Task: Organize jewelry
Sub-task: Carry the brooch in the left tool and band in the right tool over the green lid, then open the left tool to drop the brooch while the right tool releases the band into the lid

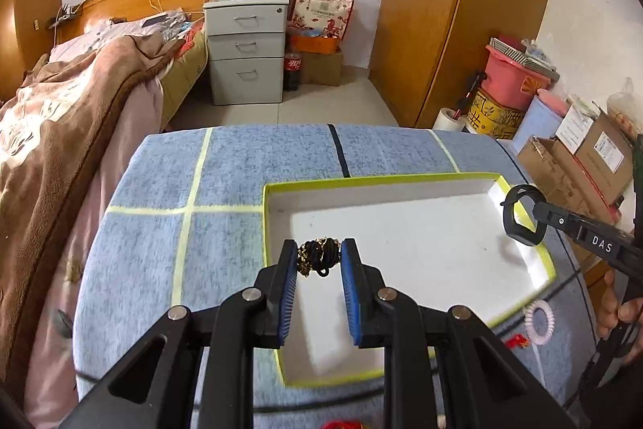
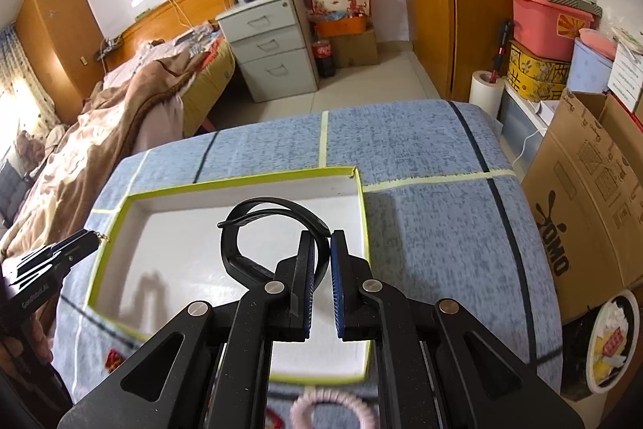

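Left wrist view: the left hand-held gripper [image 1: 320, 260] is clenched on a tangled bundle of black cord and gold chain [image 1: 319, 258], pinched between its blue-padded fingertips [image 1: 349, 260]. The bundle hangs above the near-left part of a shallow white tray with a yellow-green rim [image 1: 402, 180], which lies on the blue-clothed worktop [image 1: 225, 171] marked with pale yellow and dark lines. At 3 o'clock the right hand-held gripper [image 1: 540, 214] reaches in over the tray's right rim, carrying a black wristband [image 1: 518, 216] looped at its tip. At 4 o'clock, just off the tray's near-right corner, a pale pink spiral hair tie [image 1: 540, 322] lies on the cloth, with a small red ornament [image 1: 516, 341] just beside it toward 8 o'clock. Another scrap of red shows at 6 o'clock on the picture's bottom edge.

Right wrist view: the right hand-held gripper [image 2: 320, 260] is grasping the black wristband [image 2: 257, 224] by one side of the strap, its jaws nearly closed; the loop stands out toward 10 o'clock over the white tray [image 2: 249, 179]. At 9 o'clock the left hand-held gripper [image 2: 94, 237] comes in at the tray's left rim with a bit of gold chain [image 2: 102, 237] showing at its tip. A pink hair tie [image 2: 333, 409] lies on the worktop [image 2: 422, 228] at 6 o'clock, just below the tray's near rim. The red ornament [image 2: 112, 356] shows at 8 o'clock.
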### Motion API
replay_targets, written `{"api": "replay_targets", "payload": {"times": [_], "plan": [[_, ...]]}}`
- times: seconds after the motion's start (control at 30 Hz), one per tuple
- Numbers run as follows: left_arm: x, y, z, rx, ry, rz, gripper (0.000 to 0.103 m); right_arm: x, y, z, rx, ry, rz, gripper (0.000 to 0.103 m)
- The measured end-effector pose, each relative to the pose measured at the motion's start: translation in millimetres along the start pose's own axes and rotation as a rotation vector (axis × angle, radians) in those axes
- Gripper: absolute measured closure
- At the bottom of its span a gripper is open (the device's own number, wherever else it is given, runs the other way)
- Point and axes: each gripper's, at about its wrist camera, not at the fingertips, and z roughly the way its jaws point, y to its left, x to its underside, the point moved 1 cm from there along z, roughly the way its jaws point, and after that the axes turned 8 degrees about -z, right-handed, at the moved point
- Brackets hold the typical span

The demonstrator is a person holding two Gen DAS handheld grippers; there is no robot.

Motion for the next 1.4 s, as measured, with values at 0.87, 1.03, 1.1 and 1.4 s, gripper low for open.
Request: {"api": "replay_targets", "payload": {"times": [0.87, 1.03, 1.1, 1.4], "plan": [[-0.7, -6.1, 60.3, -0.031, 0.132, 0.001, 0.079, -12.9, -2.5, 47.4, 0.021, 0.083, -0.020, 0.095], [-1.2, -7.3, 59.8, -0.007, 0.137, 0.000, 0.069, -12.6, -2.8, 46.4, 0.017, 0.083, -0.014, 0.093], [-0.8, -7.8, 59.9, -0.012, 0.138, 0.001, 0.068, -12.6, -2.7, 44.9, 0.015, 0.080, -0.016, 0.090], [1.3, -3.9, 45.2, 0.010, 0.120, -0.026, 0.058, -12.9, 1.6, 29.2, -0.026, 0.037, -0.013, 0.078]]}}
